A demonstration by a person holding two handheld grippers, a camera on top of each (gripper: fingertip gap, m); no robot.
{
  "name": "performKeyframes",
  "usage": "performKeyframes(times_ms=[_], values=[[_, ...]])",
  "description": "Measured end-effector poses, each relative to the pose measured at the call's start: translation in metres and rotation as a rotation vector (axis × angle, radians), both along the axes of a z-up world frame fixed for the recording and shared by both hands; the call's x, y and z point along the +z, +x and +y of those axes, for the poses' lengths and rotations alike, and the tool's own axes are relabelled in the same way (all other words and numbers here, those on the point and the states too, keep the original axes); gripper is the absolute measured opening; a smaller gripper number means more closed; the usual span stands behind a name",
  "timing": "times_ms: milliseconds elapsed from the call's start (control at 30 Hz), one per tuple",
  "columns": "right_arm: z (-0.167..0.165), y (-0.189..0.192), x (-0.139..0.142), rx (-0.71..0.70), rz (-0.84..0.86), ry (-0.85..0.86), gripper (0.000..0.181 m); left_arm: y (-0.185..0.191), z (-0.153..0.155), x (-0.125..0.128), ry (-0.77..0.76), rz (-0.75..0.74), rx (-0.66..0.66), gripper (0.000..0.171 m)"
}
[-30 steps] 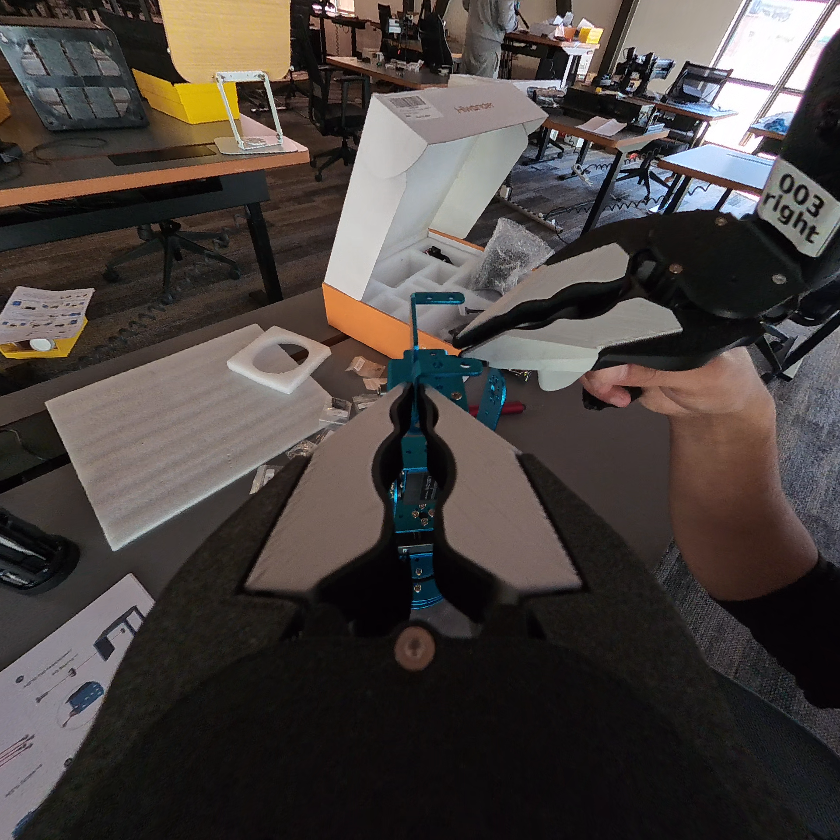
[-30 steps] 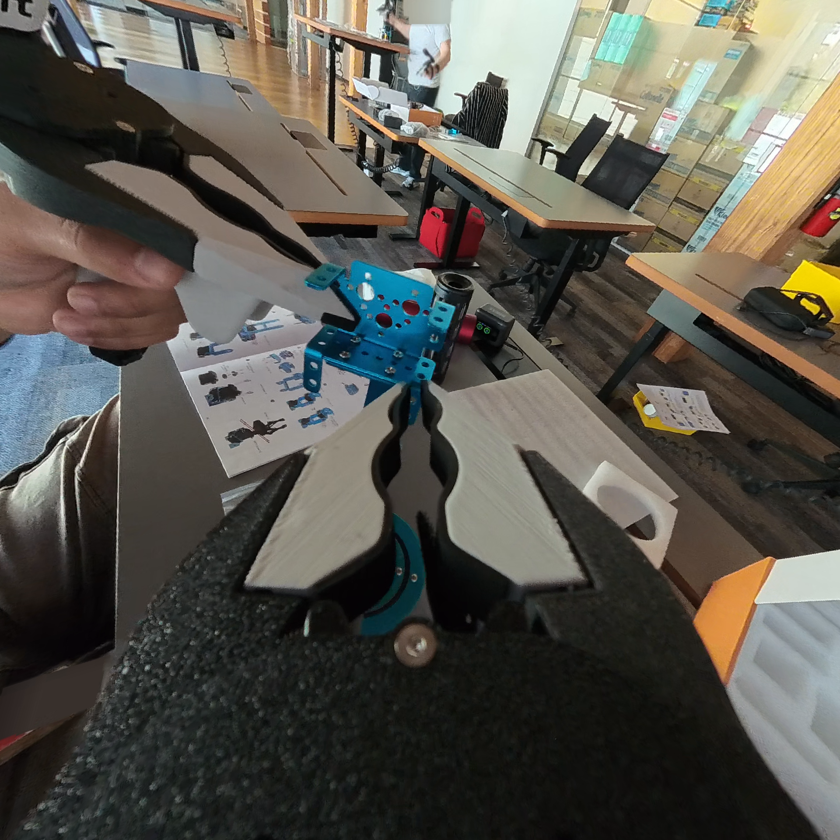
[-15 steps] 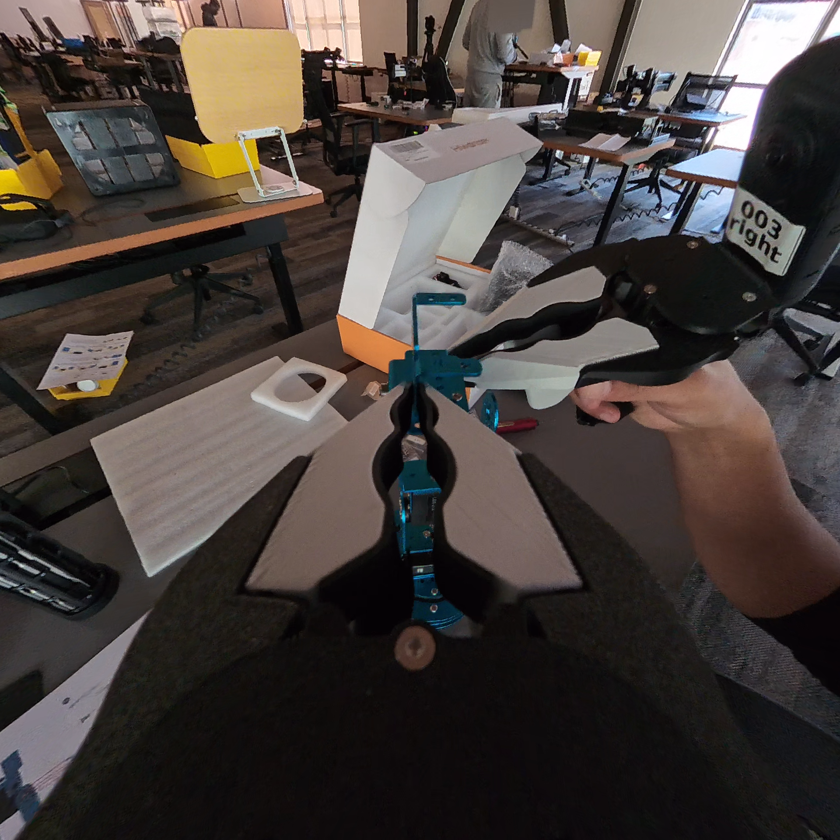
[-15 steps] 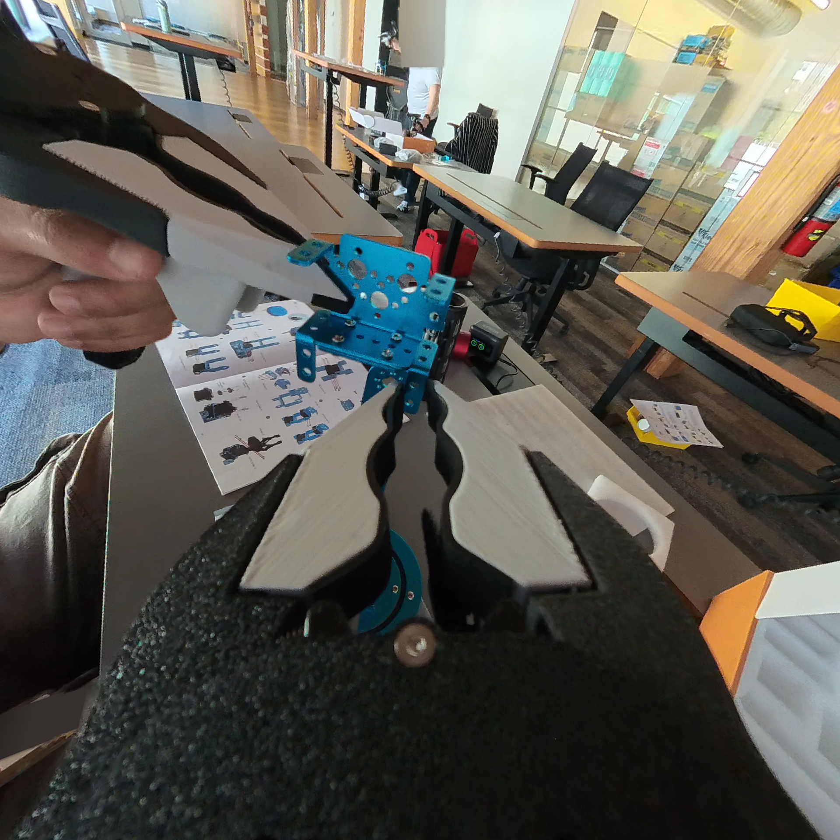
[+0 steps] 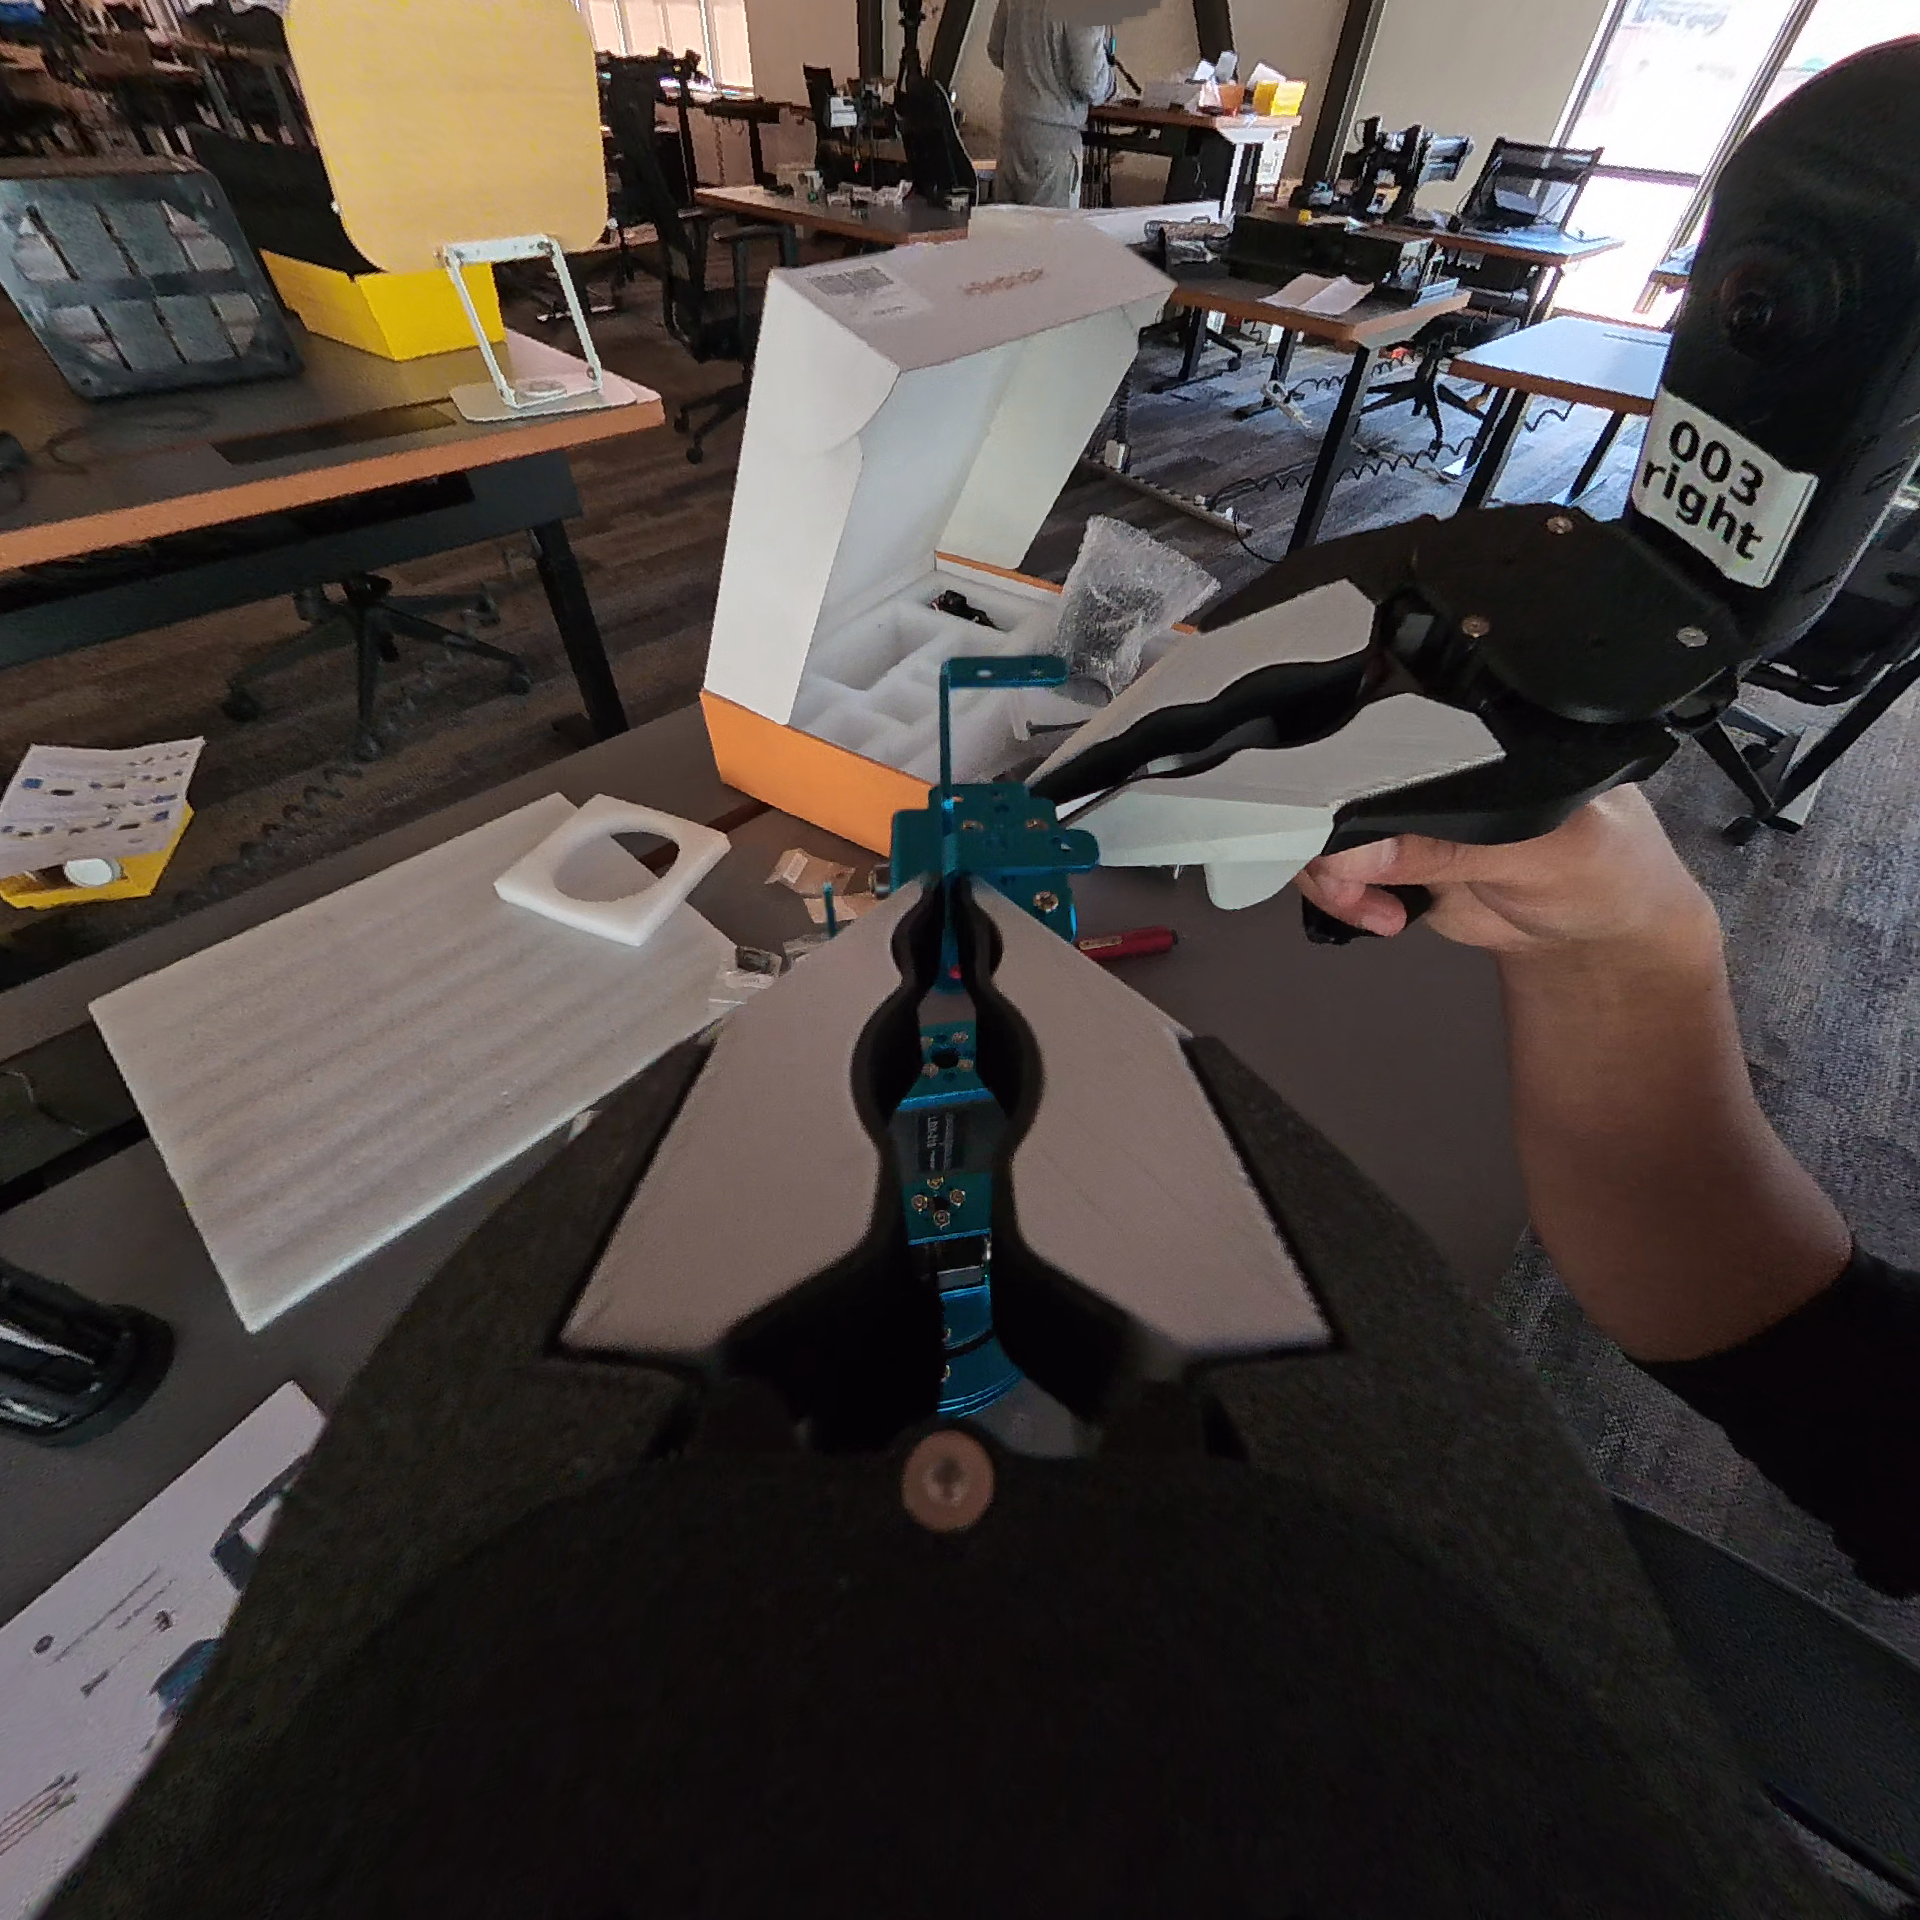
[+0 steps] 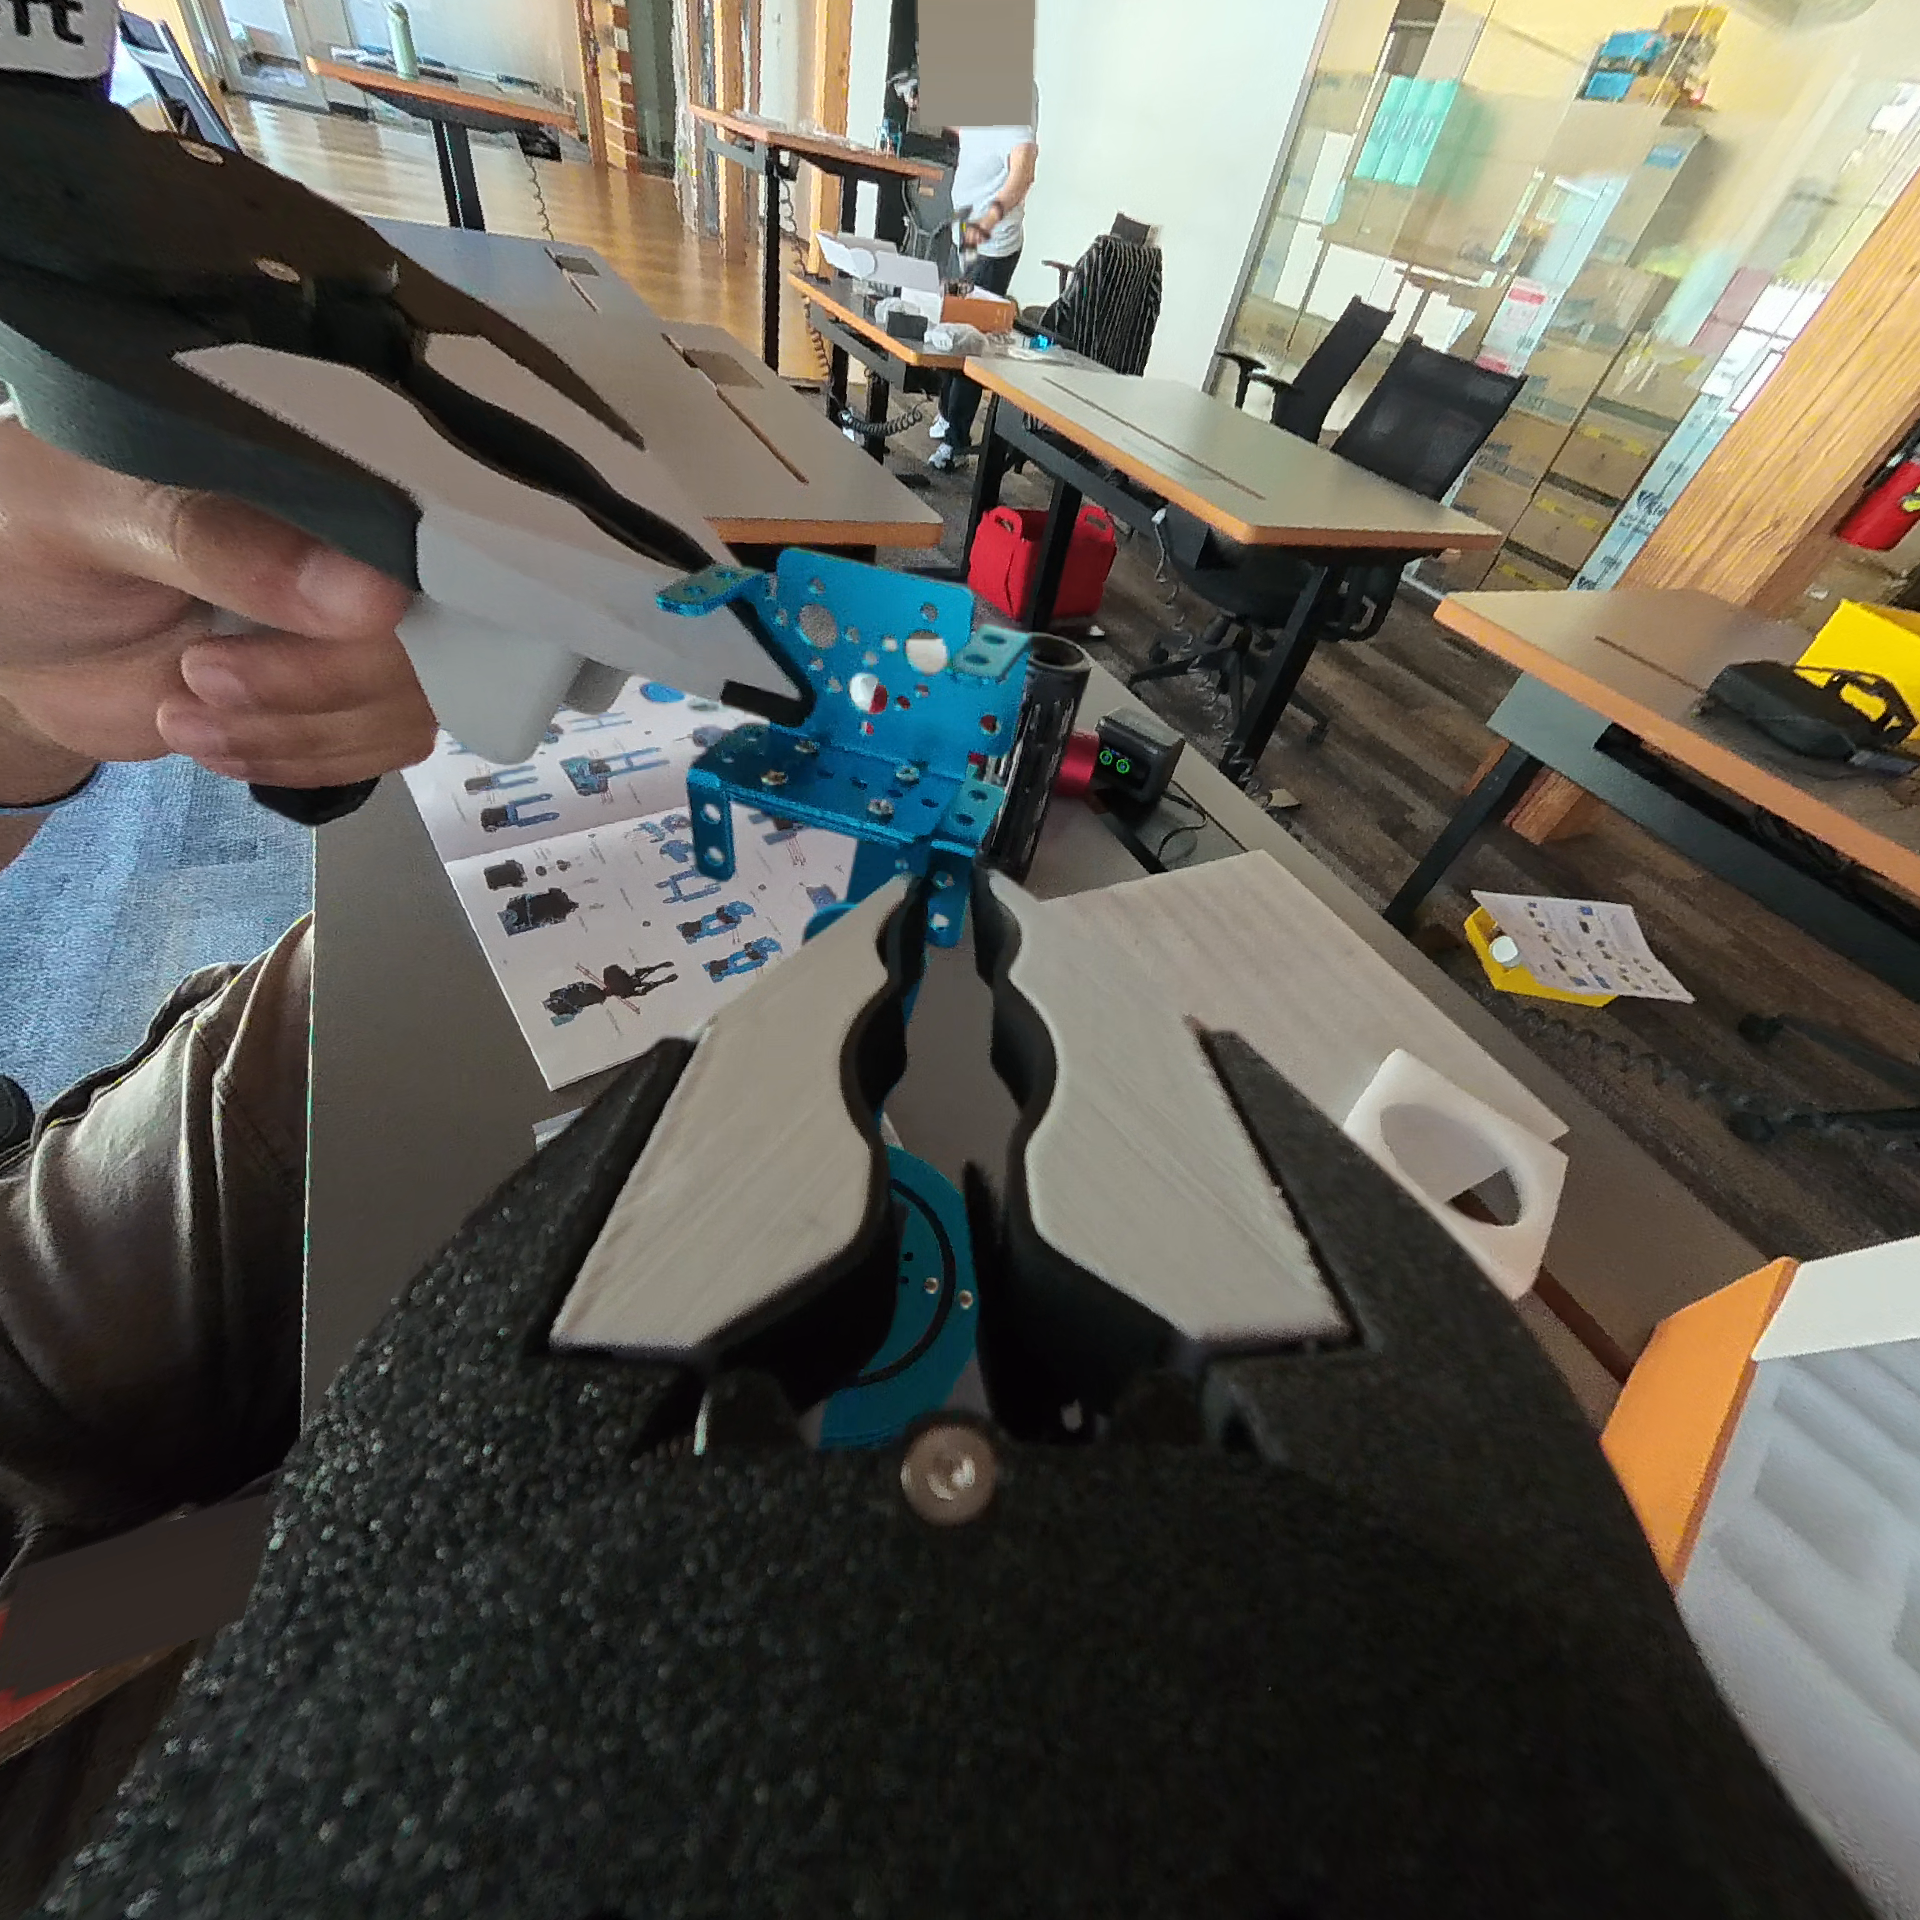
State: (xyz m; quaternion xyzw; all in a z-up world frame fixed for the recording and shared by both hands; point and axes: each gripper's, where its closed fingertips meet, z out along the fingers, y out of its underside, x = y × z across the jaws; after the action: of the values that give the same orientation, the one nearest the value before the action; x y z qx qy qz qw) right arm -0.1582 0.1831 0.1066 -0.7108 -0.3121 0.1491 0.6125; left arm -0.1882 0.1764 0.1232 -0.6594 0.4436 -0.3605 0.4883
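Note:
A blue metal bracket assembly [image 5: 982,831] with perforated plates is held in the air between both grippers, above a dark table [image 5: 1299,1039]. My left gripper [image 5: 951,894] is shut on it; more blue parts and a round blue disc show through the gap behind the fingertips. In the right wrist view, my right gripper [image 6: 945,894] is shut on a small lower tab of the assembly [image 6: 862,707]. The left gripper [image 6: 743,665] grips the upper plate from the left. The right gripper also shows in the left wrist view [image 5: 1055,795], coming in from the right.
An open white-and-orange box [image 5: 831,520] with foam compartments stands behind. A foam sheet [image 5: 395,1039] and a foam square with a round hole [image 5: 613,862] lie left. A red-handled tool [image 5: 1127,940], an open booklet [image 6: 623,883] and a black cylinder [image 6: 1049,748] are on the table. Some 4 cm of space lies between my two pairs of fingers.
The blue assembly has turned between the grippers and now shows more of its perforated face. The right gripper's jaws stand slightly wider around the tab. Both grippers keep hold.

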Motion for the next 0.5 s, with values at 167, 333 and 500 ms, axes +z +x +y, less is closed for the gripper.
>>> performKeyframes(times_ms=[167, 333, 500], values=[[-0.002, 0.004, 0.002, 0.005, 0.039, 0.023, 0.001, 0.001, 0.002, -0.003, 0.013, 0.015, 0.015, 0.000], [-0.012, 0.002, 0.011, 0.057, 0.093, 0.045, 0.000, 0.003, -0.003, 0.005, 0.029, 0.003, 0.003, 0.001], [-0.015, 0.002, 0.013, 0.057, 0.103, 0.054, 0.003, 0.001, -0.005, 0.010, 0.078, 0.001, 0.013, 0.000]])
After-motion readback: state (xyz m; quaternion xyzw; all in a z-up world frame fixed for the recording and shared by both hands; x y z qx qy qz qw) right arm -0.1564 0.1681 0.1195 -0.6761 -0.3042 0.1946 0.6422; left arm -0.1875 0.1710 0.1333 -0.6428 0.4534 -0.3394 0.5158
